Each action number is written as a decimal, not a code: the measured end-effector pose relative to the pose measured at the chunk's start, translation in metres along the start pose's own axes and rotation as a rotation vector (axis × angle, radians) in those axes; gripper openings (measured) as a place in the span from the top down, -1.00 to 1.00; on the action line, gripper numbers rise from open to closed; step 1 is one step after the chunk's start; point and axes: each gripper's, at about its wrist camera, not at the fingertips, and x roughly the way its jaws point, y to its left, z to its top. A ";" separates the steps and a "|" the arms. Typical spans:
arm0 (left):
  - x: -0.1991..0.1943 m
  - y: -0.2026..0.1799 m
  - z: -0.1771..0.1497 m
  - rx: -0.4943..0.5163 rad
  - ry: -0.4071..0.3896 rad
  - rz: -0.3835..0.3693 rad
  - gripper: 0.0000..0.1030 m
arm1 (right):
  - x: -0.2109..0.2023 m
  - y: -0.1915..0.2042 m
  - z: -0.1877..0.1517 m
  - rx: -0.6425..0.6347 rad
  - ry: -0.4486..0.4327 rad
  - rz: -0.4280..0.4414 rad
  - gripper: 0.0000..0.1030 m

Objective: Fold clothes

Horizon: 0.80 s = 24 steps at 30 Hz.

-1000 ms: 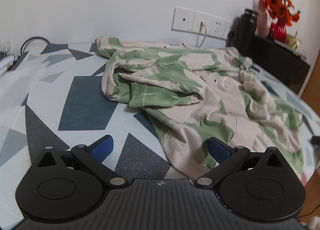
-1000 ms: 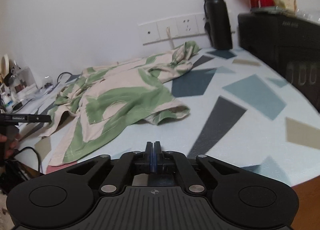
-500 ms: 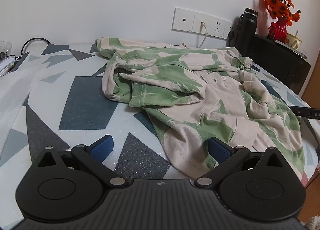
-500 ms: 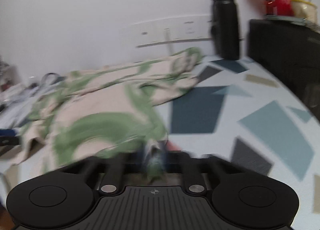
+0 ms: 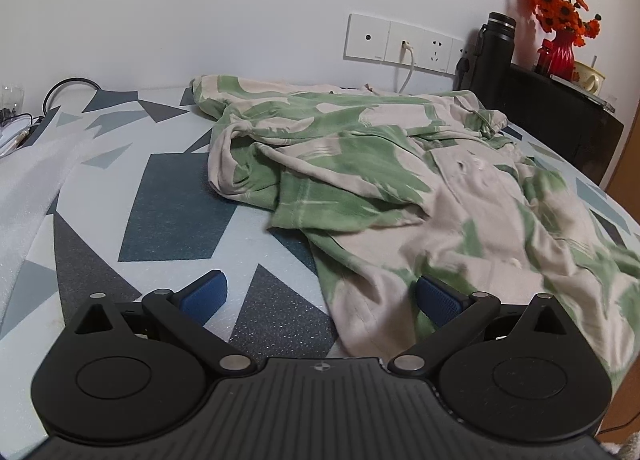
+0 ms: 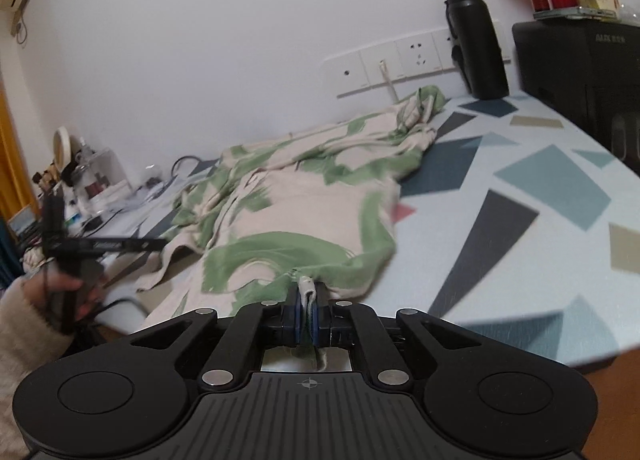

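Right gripper [image 6: 307, 318], a second ago shut on nothing above the bare table edge, now has its jaws clamped on the near hem of the green-and-beige shirt [image 6: 308, 220]. That hem is pulled toward the camera and bunched. In the left wrist view the shirt's right side is shifted and blurred.

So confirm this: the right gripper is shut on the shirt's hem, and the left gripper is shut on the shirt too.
Not quite. The right gripper is indeed shut on the hem of the shirt, but the left gripper is open: the left wrist view shows its blue pads spread wide apart above the table, holding nothing.
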 end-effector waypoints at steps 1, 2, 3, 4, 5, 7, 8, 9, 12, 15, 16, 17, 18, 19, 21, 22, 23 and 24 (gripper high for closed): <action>0.000 0.000 0.000 0.003 0.000 0.002 -0.99 | -0.002 0.001 -0.001 0.000 -0.002 0.002 0.92; 0.000 0.000 0.000 0.004 0.000 0.002 -0.99 | -0.003 0.001 0.002 -0.004 -0.018 -0.009 0.92; 0.000 0.000 0.000 0.004 0.000 0.002 -0.99 | -0.002 0.001 0.005 -0.008 -0.035 -0.021 0.91; 0.000 0.000 0.000 0.002 0.000 0.001 -0.99 | -0.002 0.001 0.008 -0.012 -0.052 -0.033 0.91; 0.000 0.000 0.000 -0.001 -0.001 -0.001 -0.99 | 0.001 0.000 0.012 -0.016 -0.071 -0.045 0.91; -0.001 0.002 0.000 -0.008 -0.005 -0.007 -0.99 | 0.010 -0.004 0.024 -0.008 -0.117 -0.073 0.91; -0.001 0.002 -0.001 -0.012 -0.008 -0.010 -0.99 | 0.017 -0.006 0.030 -0.004 -0.134 -0.101 0.91; -0.002 0.003 -0.001 -0.017 -0.010 -0.012 -0.99 | 0.025 -0.008 0.036 -0.011 -0.138 -0.134 0.91; -0.003 0.005 -0.001 -0.031 -0.017 -0.019 -0.99 | 0.055 -0.011 0.051 -0.073 -0.114 -0.216 0.91; -0.004 0.007 -0.002 -0.045 -0.023 -0.029 -0.99 | 0.086 -0.007 0.056 -0.171 -0.062 -0.276 0.88; -0.004 0.008 -0.002 -0.049 -0.025 -0.032 -0.99 | 0.094 -0.006 0.056 -0.195 -0.048 -0.291 0.83; -0.004 0.008 -0.002 -0.053 -0.026 -0.033 -0.99 | 0.102 -0.005 0.057 -0.218 -0.035 -0.306 0.79; -0.004 0.008 -0.002 -0.055 -0.027 -0.033 -0.99 | 0.108 -0.004 0.057 -0.229 -0.023 -0.320 0.67; -0.004 0.008 -0.002 -0.056 -0.028 -0.034 -0.99 | 0.111 -0.006 0.058 -0.222 -0.015 -0.325 0.51; -0.004 0.008 -0.002 -0.055 -0.028 -0.032 -0.99 | 0.117 -0.009 0.059 -0.206 0.001 -0.333 0.34; -0.004 0.008 -0.002 -0.052 -0.027 -0.029 -0.99 | 0.120 -0.011 0.059 -0.198 0.009 -0.337 0.21; -0.004 0.007 -0.002 -0.049 -0.025 -0.027 -0.99 | 0.122 -0.013 0.059 -0.189 0.017 -0.341 0.14; -0.004 0.006 -0.002 -0.045 -0.024 -0.023 -0.99 | 0.122 -0.016 0.059 -0.173 0.013 -0.340 0.02</action>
